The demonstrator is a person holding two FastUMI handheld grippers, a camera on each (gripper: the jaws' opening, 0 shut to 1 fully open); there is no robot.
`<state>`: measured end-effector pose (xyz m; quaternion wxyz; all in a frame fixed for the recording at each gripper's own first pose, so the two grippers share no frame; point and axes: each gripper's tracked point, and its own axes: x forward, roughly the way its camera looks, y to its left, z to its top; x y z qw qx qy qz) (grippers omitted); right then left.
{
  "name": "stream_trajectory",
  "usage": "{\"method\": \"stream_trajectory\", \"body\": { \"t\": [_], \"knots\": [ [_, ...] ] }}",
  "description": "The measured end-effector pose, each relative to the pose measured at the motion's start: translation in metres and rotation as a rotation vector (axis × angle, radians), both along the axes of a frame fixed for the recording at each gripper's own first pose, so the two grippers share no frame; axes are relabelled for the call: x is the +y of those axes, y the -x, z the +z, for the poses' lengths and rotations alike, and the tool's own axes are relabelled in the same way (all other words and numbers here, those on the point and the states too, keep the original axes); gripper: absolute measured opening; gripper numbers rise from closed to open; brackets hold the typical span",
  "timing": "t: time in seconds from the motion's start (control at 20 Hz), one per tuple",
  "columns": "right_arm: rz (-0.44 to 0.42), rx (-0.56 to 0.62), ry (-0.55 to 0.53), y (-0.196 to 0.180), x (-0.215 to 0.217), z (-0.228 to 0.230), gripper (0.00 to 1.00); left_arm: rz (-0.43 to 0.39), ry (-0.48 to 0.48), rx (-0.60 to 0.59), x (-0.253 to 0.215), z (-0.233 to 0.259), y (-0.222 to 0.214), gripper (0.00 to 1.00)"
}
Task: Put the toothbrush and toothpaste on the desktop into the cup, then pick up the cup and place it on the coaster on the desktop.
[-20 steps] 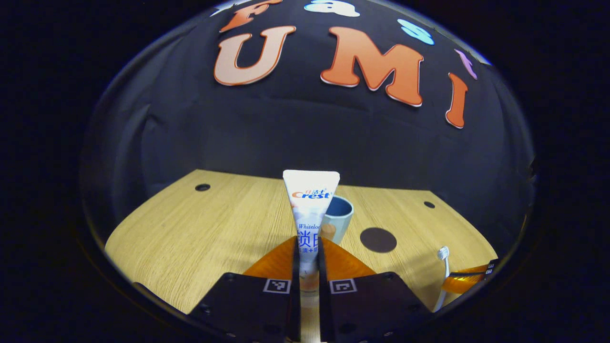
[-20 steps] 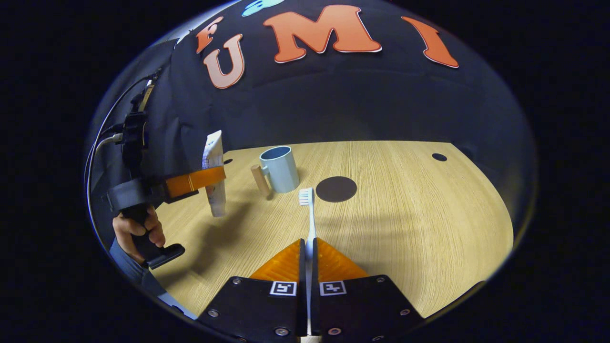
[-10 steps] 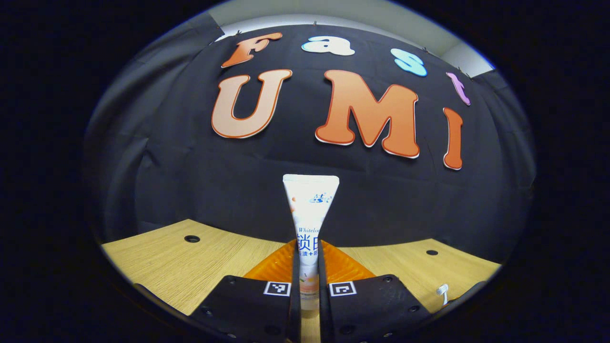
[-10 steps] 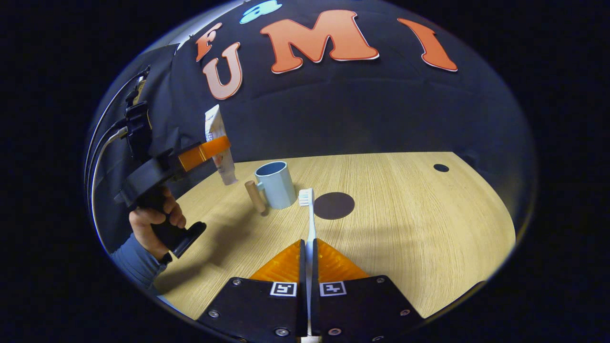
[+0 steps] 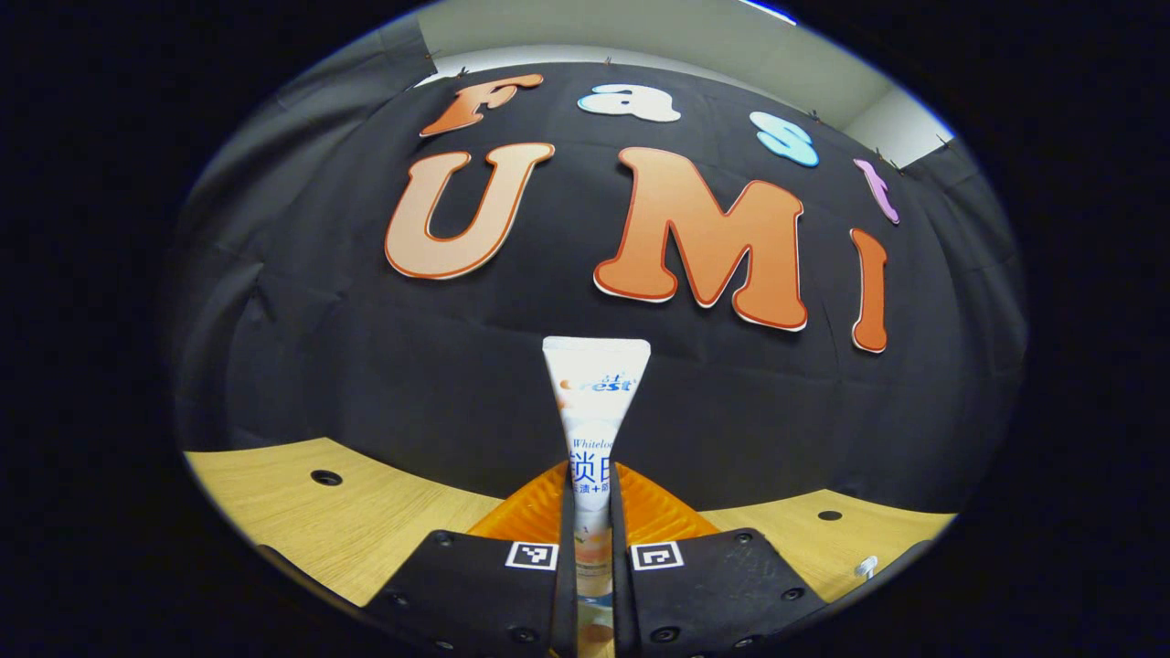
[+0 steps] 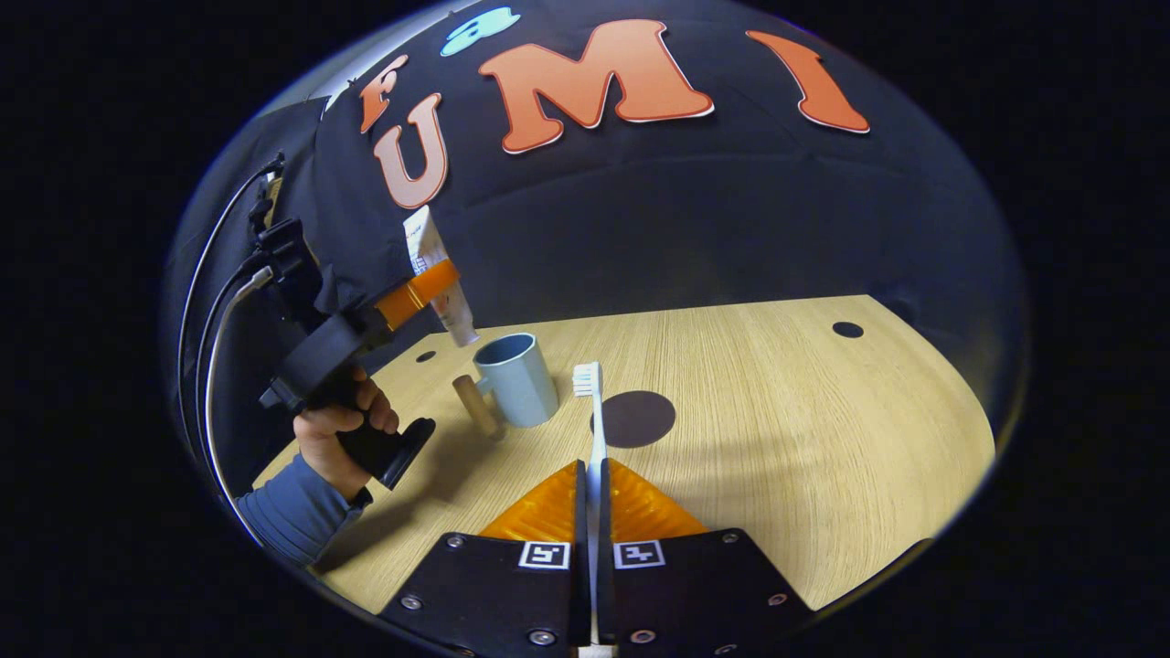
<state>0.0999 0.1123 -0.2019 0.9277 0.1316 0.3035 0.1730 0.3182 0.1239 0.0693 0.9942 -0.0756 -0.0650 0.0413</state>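
In the left gripper view my left gripper (image 5: 586, 475) is shut on a white toothpaste tube (image 5: 596, 393) that stands upright between its fingers. The right gripper view shows that left gripper (image 6: 430, 283) high in the air, the toothpaste (image 6: 437, 274) tilted with its cap end just above and left of the light blue cup (image 6: 516, 379). The cup has a wooden handle (image 6: 475, 405) and stands on the desk. My right gripper (image 6: 590, 471) is shut on a white toothbrush (image 6: 592, 411), bristles pointing forward. A dark round coaster (image 6: 636, 418) lies right of the cup.
The wooden desk (image 6: 777, 411) has small round holes at the back (image 6: 847, 329). A hand (image 6: 338, 425) in a blue sleeve holds the left gripper's handle, with cables trailing behind it. Open desk surface lies right of the coaster.
The left gripper has risen and swung towards the cup, carrying the toothpaste from beside it to above its rim. The right gripper and toothbrush have barely moved.
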Motion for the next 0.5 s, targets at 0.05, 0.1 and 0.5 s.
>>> {"method": "stream_trajectory", "body": {
  "t": [0.05, 0.1, 0.5],
  "knots": [
    [-0.004, -0.009, 0.006, -0.003, -0.001, 0.001, 0.03, -0.004, 0.006, 0.007, -0.001, -0.004, -0.006, 0.14],
    [-0.002, -0.015, 0.006, -0.007, 0.000, 0.003, 0.03, -0.007, 0.010, 0.014, -0.002, -0.007, -0.011, 0.14],
    [-0.008, -0.098, 0.016, -0.030, 0.001, 0.024, 0.03, -0.033, 0.024, 0.049, -0.012, -0.029, -0.029, 0.14]
  ]
}}
